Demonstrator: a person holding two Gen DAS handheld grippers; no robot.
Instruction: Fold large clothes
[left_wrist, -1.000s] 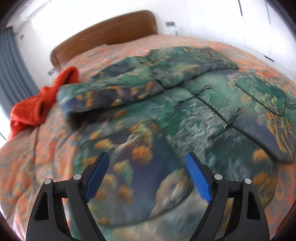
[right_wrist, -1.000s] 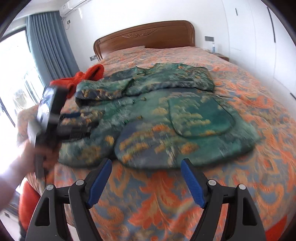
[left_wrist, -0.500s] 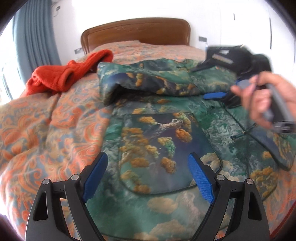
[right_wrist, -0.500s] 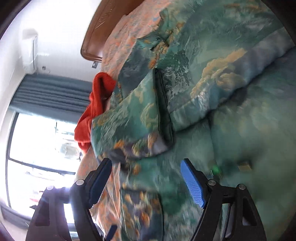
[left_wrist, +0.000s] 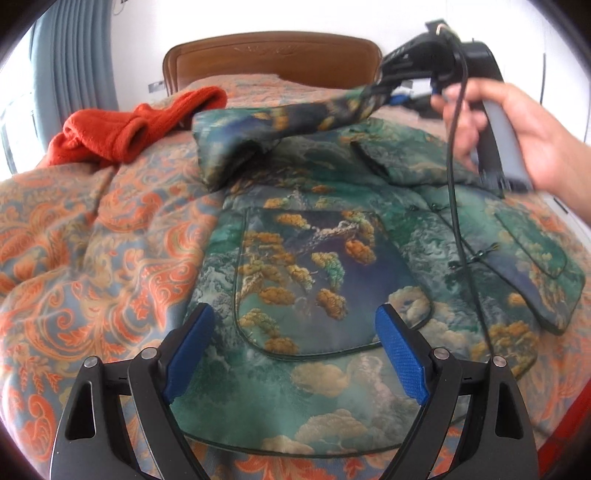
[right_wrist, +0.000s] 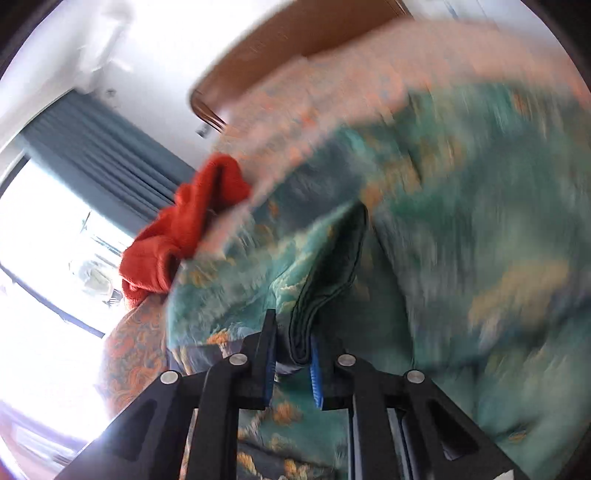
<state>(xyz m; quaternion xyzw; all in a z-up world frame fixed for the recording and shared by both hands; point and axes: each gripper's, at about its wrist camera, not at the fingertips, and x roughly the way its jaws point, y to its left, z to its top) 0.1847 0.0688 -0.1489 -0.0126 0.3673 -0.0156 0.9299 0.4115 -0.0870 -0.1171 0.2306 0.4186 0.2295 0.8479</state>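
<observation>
On bed (left_wrist: 92, 229): one jacket (left_wrist: 314, 258), sleeve clamped by just-closed right gripper (right_wrist: 291, 363); left gripper (left_wrist: 295, 354) open.

Right hand-held gripper (right_wrist: 293, 363) just clamped; left (left_wrist: 295, 349) wide.

**Bright bedroom with a patterned bed**

A bed (left_wrist: 92, 236) fills the room, covered in an orange and blue-grey paisley spread. A brown wooden headboard (left_wrist: 273, 59) stands against a white wall (left_wrist: 147, 33). Blue-grey curtains (left_wrist: 74, 62) hang at the left beside a window (right_wrist: 40, 258) flooded with daylight.
</observation>
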